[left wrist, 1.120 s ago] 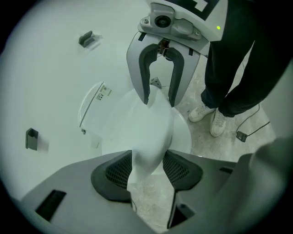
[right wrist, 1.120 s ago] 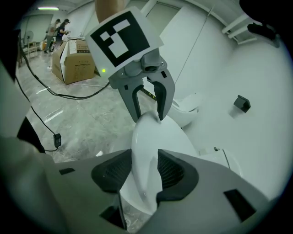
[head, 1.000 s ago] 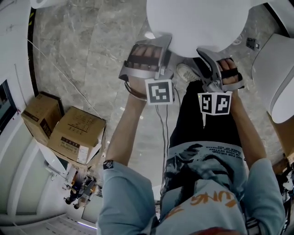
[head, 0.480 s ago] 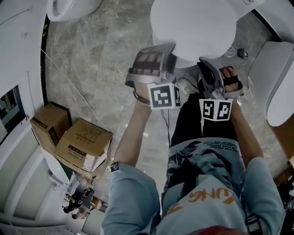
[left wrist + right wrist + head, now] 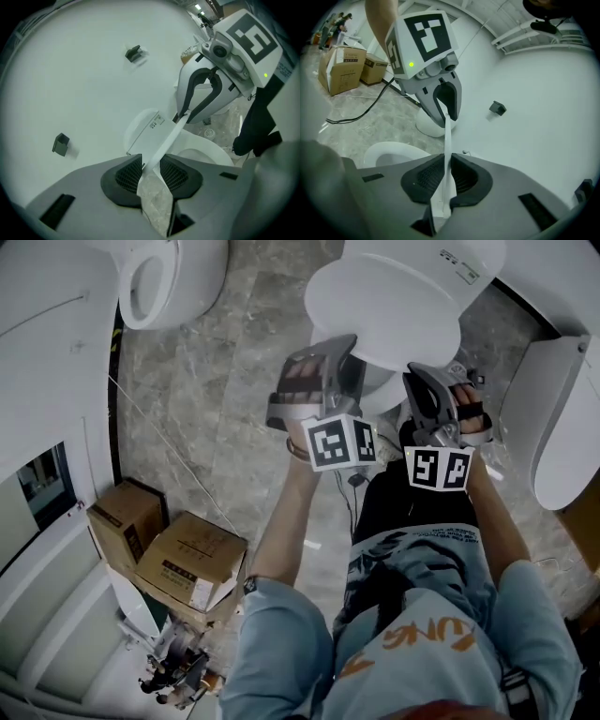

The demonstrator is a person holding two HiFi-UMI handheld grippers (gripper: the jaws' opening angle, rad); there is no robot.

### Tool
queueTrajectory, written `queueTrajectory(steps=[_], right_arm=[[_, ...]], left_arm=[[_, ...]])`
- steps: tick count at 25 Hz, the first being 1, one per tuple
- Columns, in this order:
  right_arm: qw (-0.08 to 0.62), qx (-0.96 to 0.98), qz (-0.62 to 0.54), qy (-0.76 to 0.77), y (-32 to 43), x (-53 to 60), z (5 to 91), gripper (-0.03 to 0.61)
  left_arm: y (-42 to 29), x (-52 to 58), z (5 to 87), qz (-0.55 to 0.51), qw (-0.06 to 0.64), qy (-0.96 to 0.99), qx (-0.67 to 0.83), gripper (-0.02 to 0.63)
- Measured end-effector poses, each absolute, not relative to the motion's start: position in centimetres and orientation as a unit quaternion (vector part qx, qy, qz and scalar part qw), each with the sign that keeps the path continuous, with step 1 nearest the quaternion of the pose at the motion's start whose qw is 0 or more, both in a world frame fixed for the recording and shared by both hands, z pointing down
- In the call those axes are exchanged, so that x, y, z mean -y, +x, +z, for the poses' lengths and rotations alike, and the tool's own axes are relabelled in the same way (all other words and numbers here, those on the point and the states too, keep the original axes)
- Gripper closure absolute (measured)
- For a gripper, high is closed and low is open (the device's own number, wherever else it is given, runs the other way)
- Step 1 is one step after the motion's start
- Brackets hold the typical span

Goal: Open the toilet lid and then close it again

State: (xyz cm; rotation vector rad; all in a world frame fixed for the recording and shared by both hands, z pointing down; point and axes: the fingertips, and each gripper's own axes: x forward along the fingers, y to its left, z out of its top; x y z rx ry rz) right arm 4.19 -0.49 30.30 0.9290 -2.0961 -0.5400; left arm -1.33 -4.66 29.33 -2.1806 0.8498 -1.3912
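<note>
Straight ahead the raised toilet lid (image 5: 389, 306) blocks the way. Its front edge is pinched between the fingers of the left gripper (image 5: 151, 166) and the right gripper (image 5: 446, 174). To the left the marble floor (image 5: 216, 409) lies open as far as a second toilet (image 5: 164, 282) and the cardboard boxes (image 5: 187, 563) along its left edge, with a black cable (image 5: 365, 109) lying across it. On the right a white fixture (image 5: 562, 418) stands near, leaving only a narrow strip of floor.

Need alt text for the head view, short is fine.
Seen from above, a person holds the left gripper and right gripper on the front edge of a white toilet lid, partly raised, their fingers having just closed further on it. Grey marble floor, two cardboard boxes lower left, a second toilet upper left.
</note>
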Motion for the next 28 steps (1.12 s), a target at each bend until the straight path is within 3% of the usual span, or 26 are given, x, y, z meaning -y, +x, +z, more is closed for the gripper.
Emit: queueTrajectory(steps=[12,28], right_arm=[[0.342,0.799,-0.175,0.463,11.2,11.4,24.6,0.528],[0.272,0.805,-0.094,0.518,20.6,25.4,23.9,0.512]], left_arm=[[5.8,15.6,23.6,-0.487,0.239,-0.789,-0.287,0.468],[15.5,29.7,23.2,-0.472,0.256,-0.805,-0.251,0.457]])
